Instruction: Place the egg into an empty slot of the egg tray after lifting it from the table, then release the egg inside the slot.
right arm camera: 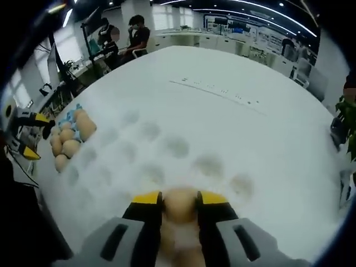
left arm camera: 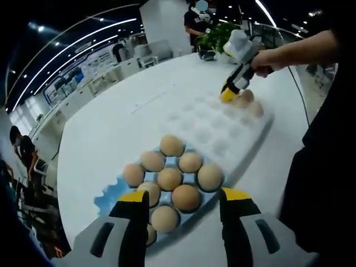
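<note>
My right tool (right arm camera: 179, 201) grips an egg (right arm camera: 181, 204) over the near edge of the white egg tray (right arm camera: 167, 147) on the tabletop (right arm camera: 233, 72). My left tool (left arm camera: 183, 203) hangs open above a blue tray (left arm camera: 108, 194) crowded with eggs (left arm camera: 177, 179).

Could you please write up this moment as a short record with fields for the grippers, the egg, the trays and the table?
right gripper: shut on an egg, low over the white tray
left gripper: open, holding nothing, above the blue tray
white tray: mostly empty slots; a few eggs at the end beside the right gripper
blue tray: loaded with brown eggs
table: white, round, carrying both trays side by side
</note>
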{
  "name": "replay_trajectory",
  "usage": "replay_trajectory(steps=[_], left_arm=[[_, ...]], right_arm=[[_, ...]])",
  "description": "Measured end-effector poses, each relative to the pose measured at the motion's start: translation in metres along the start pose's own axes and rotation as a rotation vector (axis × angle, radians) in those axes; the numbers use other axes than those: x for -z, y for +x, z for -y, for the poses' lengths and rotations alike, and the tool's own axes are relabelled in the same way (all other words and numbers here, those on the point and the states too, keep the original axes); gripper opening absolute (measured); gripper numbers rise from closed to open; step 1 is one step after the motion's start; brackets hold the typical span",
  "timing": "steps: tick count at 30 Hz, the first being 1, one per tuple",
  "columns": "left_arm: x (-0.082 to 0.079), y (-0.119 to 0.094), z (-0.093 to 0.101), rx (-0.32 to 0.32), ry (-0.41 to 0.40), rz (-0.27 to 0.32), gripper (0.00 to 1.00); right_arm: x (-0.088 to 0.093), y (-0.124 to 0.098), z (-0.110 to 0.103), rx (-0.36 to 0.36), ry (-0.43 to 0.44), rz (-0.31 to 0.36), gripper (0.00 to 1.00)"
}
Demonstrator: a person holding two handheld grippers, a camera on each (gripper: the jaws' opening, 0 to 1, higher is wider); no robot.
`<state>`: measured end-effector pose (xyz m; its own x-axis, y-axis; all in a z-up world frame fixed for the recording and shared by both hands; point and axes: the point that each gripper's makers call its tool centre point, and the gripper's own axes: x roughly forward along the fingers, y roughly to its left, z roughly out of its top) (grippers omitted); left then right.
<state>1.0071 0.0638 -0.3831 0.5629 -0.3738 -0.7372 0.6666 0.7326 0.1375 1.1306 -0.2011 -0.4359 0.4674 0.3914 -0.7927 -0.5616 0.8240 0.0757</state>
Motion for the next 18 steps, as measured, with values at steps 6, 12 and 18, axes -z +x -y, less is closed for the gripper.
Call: replay_trajectory(steps=[6,12,18], left_arm=[[-0.007,-0.002,-0.006,-0.010,-0.006,0.016,0.52],[-0.009,-0.003,-0.010,-0.022,-0.016,0.025,0.52],[-0.017,0.004,-0.002,-0.010,-0.017,0.049,0.52]], right_arm=[[-0.002,-0.003,0.002,0.026,0.089,0.006,0.25],[-0.005,-0.011,0.005,-0.017,0.236,0.042,0.25],[-0.011,-0.021,-0.003,-0.030,0.257,0.075,0.25]])
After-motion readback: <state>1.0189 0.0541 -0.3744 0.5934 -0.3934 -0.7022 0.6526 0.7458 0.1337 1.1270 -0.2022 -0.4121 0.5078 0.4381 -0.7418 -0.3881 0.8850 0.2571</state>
